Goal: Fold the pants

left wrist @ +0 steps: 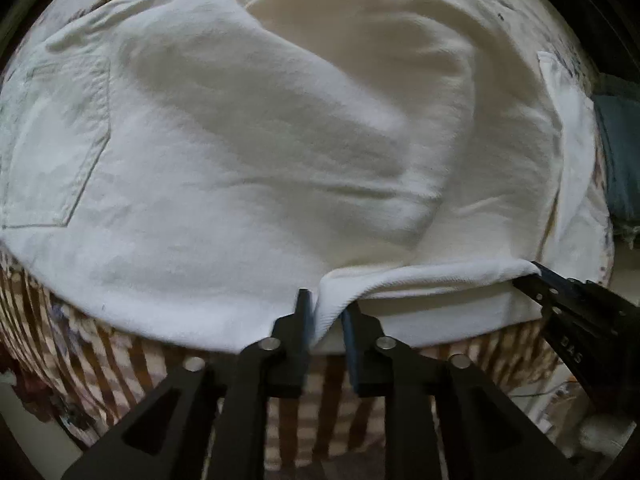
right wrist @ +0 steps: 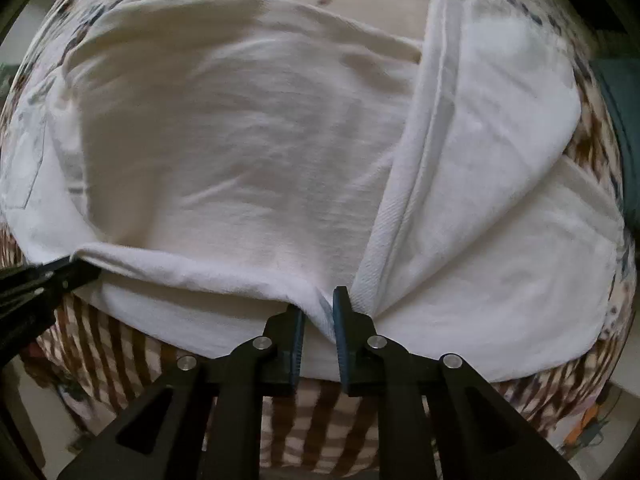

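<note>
Pinching pants (left wrist: 248, 152) hem: both hand-held grippers, L (left wrist: 326, 312) & R (right wrist: 320, 312).

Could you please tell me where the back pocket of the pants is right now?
The back pocket sits at the far left of the left wrist view, flat on the white pants.

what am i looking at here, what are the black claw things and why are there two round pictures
The black claws are handheld grippers, one in each of a person's hands. Each carries a fisheye camera looking along its two fingers, hence two round pictures: one from the left gripper, one from the right gripper. White pants lie spread on a patterned bedspread with brown stripes. Each gripper's fingers are closed on a raised fold at the near edge of the pants. Each camera also catches the other gripper at the side, pinching the same edge. It looks like a fold in progress.
</note>
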### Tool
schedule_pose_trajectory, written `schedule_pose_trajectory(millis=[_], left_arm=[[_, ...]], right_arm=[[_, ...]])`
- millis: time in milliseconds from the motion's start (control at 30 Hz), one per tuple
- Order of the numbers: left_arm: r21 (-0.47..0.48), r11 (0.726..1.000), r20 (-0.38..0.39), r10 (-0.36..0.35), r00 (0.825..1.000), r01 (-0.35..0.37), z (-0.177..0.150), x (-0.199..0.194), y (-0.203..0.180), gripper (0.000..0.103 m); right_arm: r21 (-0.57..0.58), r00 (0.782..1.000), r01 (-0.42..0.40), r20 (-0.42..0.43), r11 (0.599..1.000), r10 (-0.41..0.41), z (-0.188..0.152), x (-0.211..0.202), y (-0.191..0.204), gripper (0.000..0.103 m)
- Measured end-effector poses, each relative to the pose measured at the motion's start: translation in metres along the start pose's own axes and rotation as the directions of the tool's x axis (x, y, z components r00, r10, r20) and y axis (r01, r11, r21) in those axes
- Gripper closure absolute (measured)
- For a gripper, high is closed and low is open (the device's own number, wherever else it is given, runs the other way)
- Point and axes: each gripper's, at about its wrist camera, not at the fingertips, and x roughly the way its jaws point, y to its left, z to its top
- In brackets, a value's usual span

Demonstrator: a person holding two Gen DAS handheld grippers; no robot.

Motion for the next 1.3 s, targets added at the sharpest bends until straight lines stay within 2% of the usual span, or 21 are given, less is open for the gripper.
schedule_pose_trajectory(millis=[33,67,100,133,200,233,267,400,467,533,600,733,833,967,1067,1133,1167,1200,1233,1267,1300], left_arm=[[-0.009,1.0,0.011,-0.009,1.0,0.009,-0.002,-0.01,0.002,0.069],[-0.008,1.0,0.027,-0.008,1.0,0.008,-0.006,-0.02,0.003,0.061],[0.001,1.0,0.037,0.008,0.999,-0.008,-0.011,-0.03,0.003,0.046],[0.001,1.0,0.041,0.015,0.999,-0.015,-0.014,-0.037,0.004,0.032],[0.011,0.999,0.046,0.035,0.998,-0.036,-0.015,-0.047,0.003,0.017],[0.021,0.998,0.061,0.058,0.996,-0.06,-0.013,-0.054,0.001,0.014],[0.028,0.997,0.073,0.071,0.995,-0.073,-0.01,-0.059,0.0,0.013],[0.05,0.992,0.166,0.106,0.98,-0.116,0.006,-0.082,-0.012,0.012],[0.063,0.987,0.203,0.135,0.97,-0.15,0.017,-0.084,-0.02,0.012],[0.079,0.982,0.227,0.152,0.962,-0.174,0.034,-0.082,-0.03,0.012],[0.084,0.975,0.249,0.182,0.951,-0.208,0.052,-0.075,-0.042,0.012],[0.08,0.961,0.277,0.234,0.932,-0.265,0.069,-0.06,-0.056,0.012],[0.054,0.957,0.277,0.258,0.925,-0.283,0.079,-0.054,-0.063,0.012],[0.044,0.947,0.261,0.295,0.919,-0.317,0.084,-0.042,-0.07,0.012],[0.054,0.936,0.248,0.325,0.913,-0.348,0.08,-0.034,-0.077,0.012],[0.061,0.927,0.245,0.345,0.906,-0.37,0.075,-0.03,-0.08,0.012],[0.065,0.923,0.24,0.353,0.904,-0.378,0.073,-0.029,-0.081,0.012],[0.069,0.921,0.231,0.359,0.904,-0.383,0.07,-0.027,-0.081,0.012],[0.073,0.921,0.225,0.36,0.906,-0.384,0.068,-0.026,-0.082,0.012],[0.075,0.92,0.225,0.361,0.905,-0.386,0.066,-0.027,-0.082,0.012],[0.081,0.917,0.232,0.364,0.902,-0.391,0.062,-0.028,-0.084,0.012]], right_arm=[[0.009,1.0,-0.005,0.0,1.0,0.005,-0.001,-0.003,-0.002,0.083],[0.026,1.0,-0.023,-0.001,0.999,0.023,-0.005,-0.009,-0.004,0.072],[0.031,1.0,-0.031,-0.005,0.999,0.031,-0.009,-0.015,-0.005,0.057],[0.041,0.999,-0.038,-0.006,0.998,0.038,-0.013,-0.023,-0.006,0.048],[0.051,0.999,-0.038,0.0,0.998,0.038,-0.022,-0.037,-0.004,0.028],[0.054,0.999,-0.036,-0.004,0.998,0.036,-0.026,-0.043,-0.002,0.022],[0.069,0.999,-0.036,-0.012,0.997,0.037,-0.03,-0.048,-0.001,0.009],[0.181,0.999,-0.046,0.014,0.982,0.045,-0.043,-0.075,-0.01,0.007],[0.231,0.999,-0.033,0.043,0.972,0.024,-0.046,-0.087,-0.025,0.007],[0.235,0.998,0.002,0.06,0.972,-0.016,-0.046,-0.096,-0.044,0.007],[0.27,0.996,0.031,0.067,0.962,-0.051,-0.013,-0.101,-0.064,0.007],[0.362,0.993,0.041,0.09,0.931,-0.078,0.033,-0.093,-0.111,0.007],[0.395,0.989,0.046,0.111,0.918,-0.098,0.084,-0.081,-0.132,0.007],[0.415,0.989,0.017,0.126,0.91,-0.076,0.133,-0.062,-0.133,0.007],[0.356,0.991,0.025,0.115,0.934,-0.07,0.162,-0.047,-0.111,0.007],[0.304,0.993,0.066,0.071,0.95,-0.092,0.175,-0.029,-0.099,0.01],[0.287,0.992,0.099,0.046,0.953,-0.117,0.178,-0.02,-0.094,0.021],[0.277,0.989,0.134,0.018,0.952,-0.145,0.179,-0.012,-0.092,0.047],[0.282,0.984,0.172,0.002,0.944,-0.18,0.177,-0.005,-0.094,0.061],[0.303,0.984,0.163,0.023,0.939,-0.178,0.173,-0.007,-0.1,0.083],[0.346,0.985,0.128,0.063,0.93,-0.159,0.165,-0.014,-0.109,0.098]])
